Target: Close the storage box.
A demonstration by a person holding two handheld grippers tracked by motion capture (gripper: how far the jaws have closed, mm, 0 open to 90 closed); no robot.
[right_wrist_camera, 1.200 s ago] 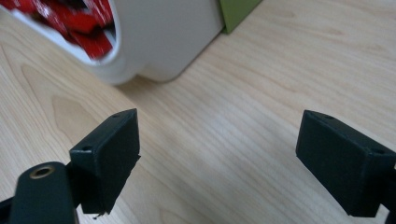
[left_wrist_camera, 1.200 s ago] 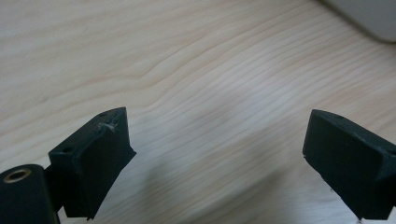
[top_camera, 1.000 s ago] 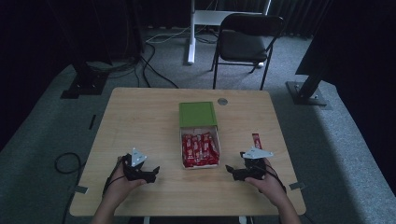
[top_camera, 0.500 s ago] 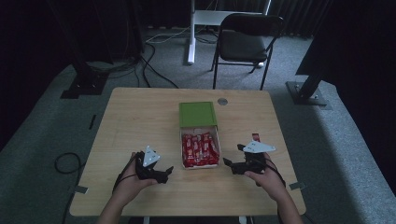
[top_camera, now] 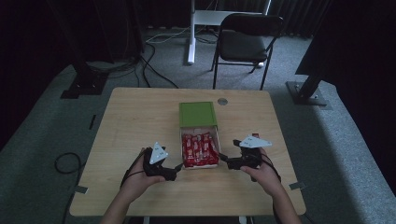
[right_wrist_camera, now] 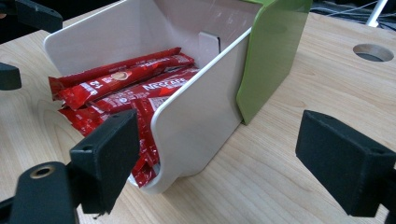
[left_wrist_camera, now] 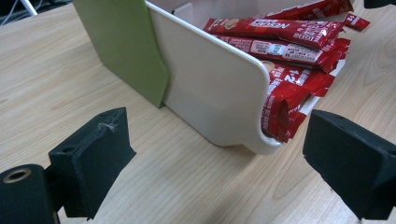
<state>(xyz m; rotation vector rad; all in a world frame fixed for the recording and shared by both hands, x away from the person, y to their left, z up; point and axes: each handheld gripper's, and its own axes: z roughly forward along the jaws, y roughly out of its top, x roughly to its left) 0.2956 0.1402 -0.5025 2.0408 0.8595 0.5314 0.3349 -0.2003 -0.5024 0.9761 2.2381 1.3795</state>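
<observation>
A pale wooden bench is carrying everything, with a round cable hole near its far edge and a black folding chair standing on the carpet beyond it. In the middle of the bench a box is lying: its green sleeve is covering the far half, and its white tray is sticking out toward the person, packed with red sachets that are spilling slightly over the tray's near, rounded lip. The left gripper is sitting just beside the tray's near left corner, and its fingers are standing wide apart with nothing between them; the left gripper view is looking along the tray's white side wall. The right gripper is sitting just beside the tray's near right corner, its fingers likewise spread wide and holding nothing. In both gripper views the tray's corner is lying ahead of the pads, not yet between them. Each hand is gripping its tool from behind.
</observation>
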